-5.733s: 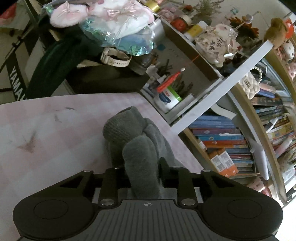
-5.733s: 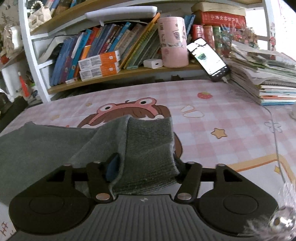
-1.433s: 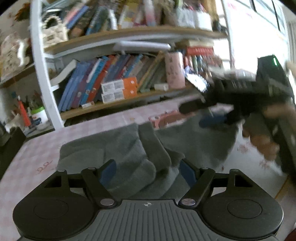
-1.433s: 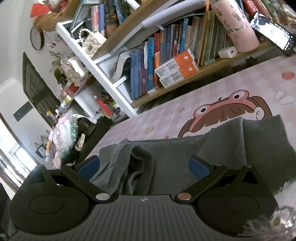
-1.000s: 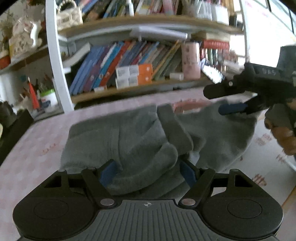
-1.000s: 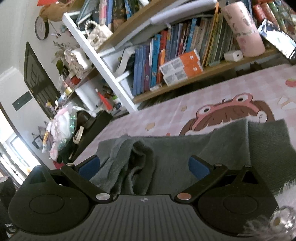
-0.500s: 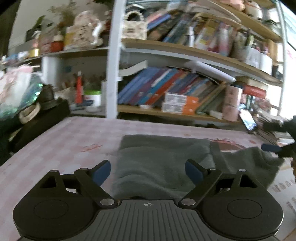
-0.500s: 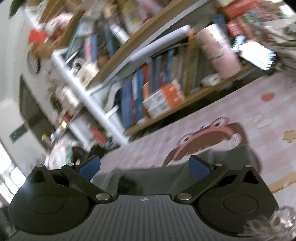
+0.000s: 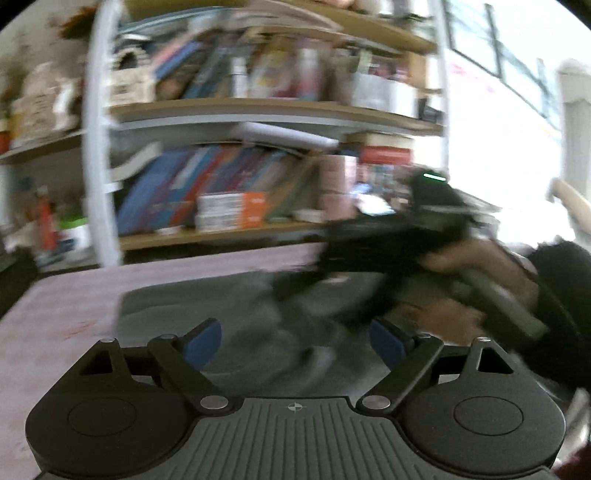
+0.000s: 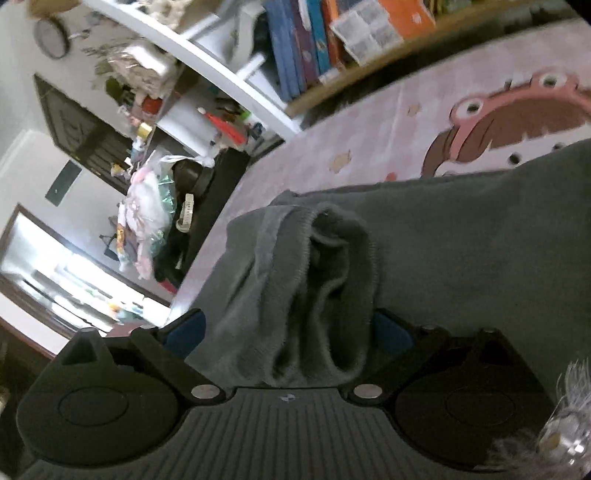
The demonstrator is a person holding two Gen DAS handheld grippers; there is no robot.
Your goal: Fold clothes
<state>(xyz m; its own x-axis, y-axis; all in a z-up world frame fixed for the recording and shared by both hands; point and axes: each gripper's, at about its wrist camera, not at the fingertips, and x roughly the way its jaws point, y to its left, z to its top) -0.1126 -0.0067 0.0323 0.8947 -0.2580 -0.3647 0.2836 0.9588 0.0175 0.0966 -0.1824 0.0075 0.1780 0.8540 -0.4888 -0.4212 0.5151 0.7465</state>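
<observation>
Grey knitwear (image 10: 461, 236) lies spread on the pink checked surface (image 10: 369, 122), covering the lower part of a cartoon creature print (image 10: 517, 110). Its near end is bunched into a thick rolled fold (image 10: 317, 295), and that fold sits right between the blue-padded fingers (image 10: 184, 328) of the right gripper (image 10: 288, 332). Those fingers are closing around the bunch, though there is a gap on the left side and I cannot say the pads press on the cloth.

From the left wrist view everything is smeared by motion. The left gripper (image 9: 295, 339) hangs over the garment (image 9: 229, 314) with its fingers (image 9: 203, 343) spread apart and easing inward slightly; cloth lies below and between them, not pinched. Beyond it, to the right, the other gripper's black body (image 9: 388, 243) and the person's hand (image 9: 480, 273) reach across the garment.

Around the surface things are crowded. A white-framed bookshelf (image 9: 99, 166) runs along the far edge, packed with books (image 9: 177, 199), orange-and-white boxes (image 9: 232, 210) and a pink cylinder (image 9: 334, 184). Past the surface's left end stands a dark object (image 10: 221, 173) with a plastic-wrapped pink bundle (image 10: 144, 210) on it. A round wall clock (image 10: 51, 35) hangs above.
</observation>
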